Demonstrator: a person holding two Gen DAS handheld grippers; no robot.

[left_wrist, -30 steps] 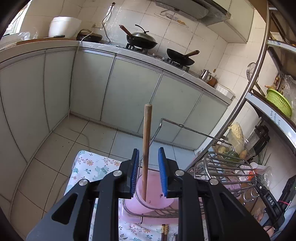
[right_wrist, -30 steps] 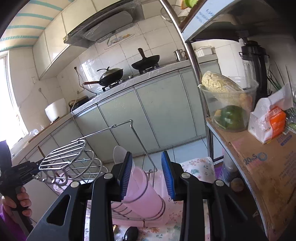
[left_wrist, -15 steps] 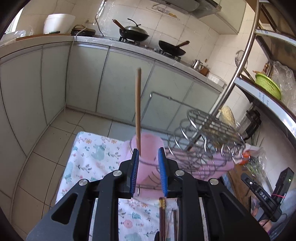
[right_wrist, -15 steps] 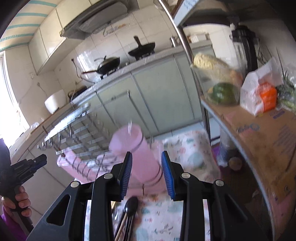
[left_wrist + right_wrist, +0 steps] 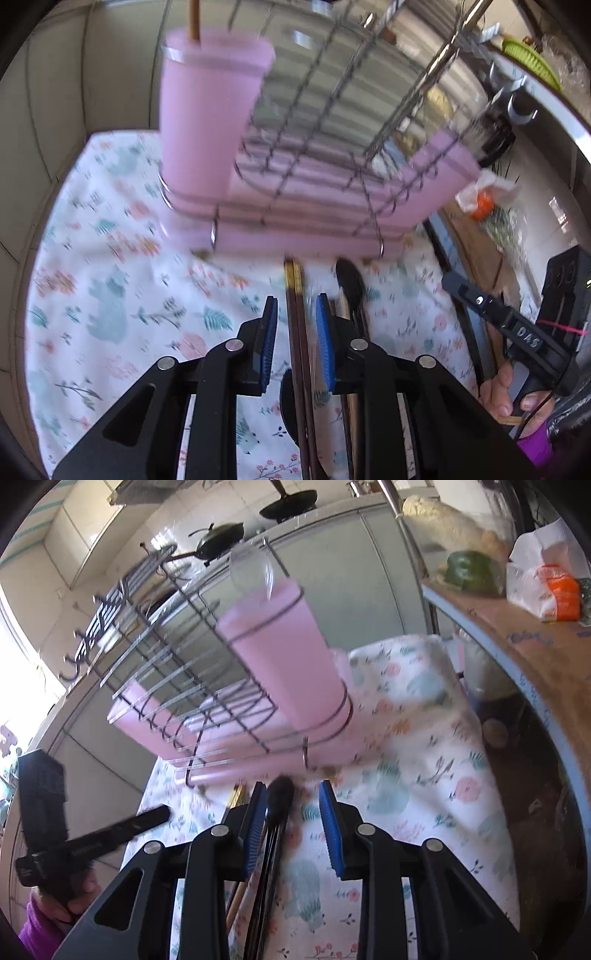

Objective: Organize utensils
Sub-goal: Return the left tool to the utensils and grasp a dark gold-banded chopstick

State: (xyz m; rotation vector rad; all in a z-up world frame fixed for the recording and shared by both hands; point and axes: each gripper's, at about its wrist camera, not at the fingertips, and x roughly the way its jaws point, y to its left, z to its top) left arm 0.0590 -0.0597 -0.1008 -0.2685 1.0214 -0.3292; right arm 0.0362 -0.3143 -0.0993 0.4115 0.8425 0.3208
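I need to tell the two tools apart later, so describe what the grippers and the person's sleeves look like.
Both the left gripper and right gripper are matte black, angular, with silver pivot bolts and ribbed blue pads. The sleeves are purple.

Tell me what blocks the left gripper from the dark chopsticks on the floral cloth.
Nothing visible does. The left gripper hangs right over the dark chopsticks, which run between its blue fingers with a gap on each side. The black spoon lies beside them to the right, outside the fingers.
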